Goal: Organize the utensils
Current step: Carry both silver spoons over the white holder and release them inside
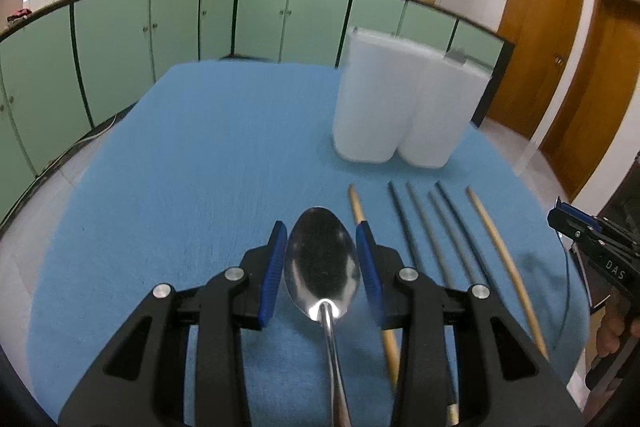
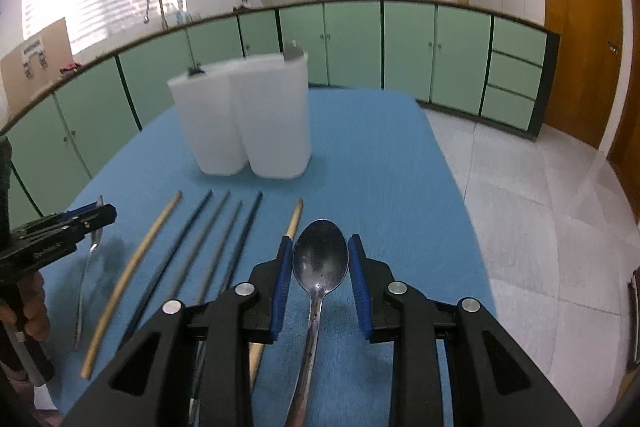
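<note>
Below, a spoon point(image 1: 320, 263) between each gripper's spread jaws.

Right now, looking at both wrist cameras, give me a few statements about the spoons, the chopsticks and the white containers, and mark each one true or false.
1. A spoon lies between the open fingers of the left gripper. True.
2. The right gripper is clamped shut on a chopstick. False: it is open, with a second spoon between its fingers.
3. Six chopsticks lie on the blue cloth. True.
4. The two white containers lie tipped over. False: they stand upright, side by side.
5. The chopsticks are already in the containers. False: they lie on the cloth.
</note>
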The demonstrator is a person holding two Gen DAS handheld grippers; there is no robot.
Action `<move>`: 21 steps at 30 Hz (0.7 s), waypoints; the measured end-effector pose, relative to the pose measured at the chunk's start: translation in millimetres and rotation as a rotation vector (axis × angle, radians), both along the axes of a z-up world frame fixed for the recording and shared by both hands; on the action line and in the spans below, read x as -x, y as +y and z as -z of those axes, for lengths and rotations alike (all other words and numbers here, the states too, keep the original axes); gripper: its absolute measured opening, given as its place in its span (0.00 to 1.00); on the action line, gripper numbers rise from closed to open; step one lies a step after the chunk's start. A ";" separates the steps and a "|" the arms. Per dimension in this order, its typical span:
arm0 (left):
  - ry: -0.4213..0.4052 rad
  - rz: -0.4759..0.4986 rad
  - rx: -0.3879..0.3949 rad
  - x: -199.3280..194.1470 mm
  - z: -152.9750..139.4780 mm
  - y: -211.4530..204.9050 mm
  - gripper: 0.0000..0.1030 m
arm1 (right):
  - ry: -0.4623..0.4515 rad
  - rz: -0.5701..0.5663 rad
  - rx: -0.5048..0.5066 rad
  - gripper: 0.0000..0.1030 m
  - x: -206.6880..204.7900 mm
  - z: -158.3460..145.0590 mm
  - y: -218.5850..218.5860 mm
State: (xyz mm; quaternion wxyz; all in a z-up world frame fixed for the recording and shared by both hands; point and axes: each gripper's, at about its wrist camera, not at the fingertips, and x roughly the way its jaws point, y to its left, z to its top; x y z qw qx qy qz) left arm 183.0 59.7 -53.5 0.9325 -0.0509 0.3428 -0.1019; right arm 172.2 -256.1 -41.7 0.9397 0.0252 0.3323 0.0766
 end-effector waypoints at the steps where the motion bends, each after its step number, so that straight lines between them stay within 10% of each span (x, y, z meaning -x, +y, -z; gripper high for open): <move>1: -0.019 0.005 0.007 3.4 -3.7 -0.1 0.33 | -0.018 -0.001 -0.005 0.27 4.6 -5.6 -1.3; 21: -0.276 0.016 0.052 41.1 -53.7 -7.3 0.33 | -0.185 -0.029 -0.053 0.27 23.3 -64.4 -1.4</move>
